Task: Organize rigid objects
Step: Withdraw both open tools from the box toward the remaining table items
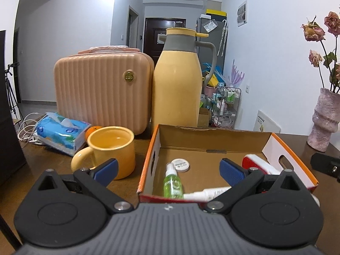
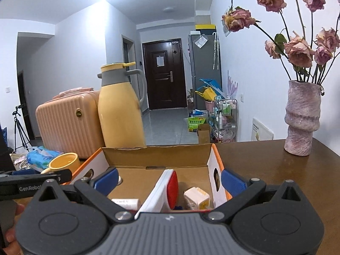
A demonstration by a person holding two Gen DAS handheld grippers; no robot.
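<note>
Left wrist view: left gripper (image 1: 169, 172) jaws wide apart, nothing between the pads, above the near edge of the cardboard box (image 1: 204, 136) on the brown table (image 1: 53, 165). Inside the box: green spray bottle (image 1: 172, 183), round white tin (image 1: 180, 165), white tube (image 1: 207, 193), red-and-white brush (image 1: 258, 165). Beside the box: yellow mug (image 1: 112, 150); behind, yellow thermos (image 1: 177, 85) and pink case (image 1: 102, 89). Right wrist view: right gripper (image 2: 169, 180) jaws fully spread, empty, over the same box, small white-and-yellow block (image 2: 197, 197) beside the brush.
</note>
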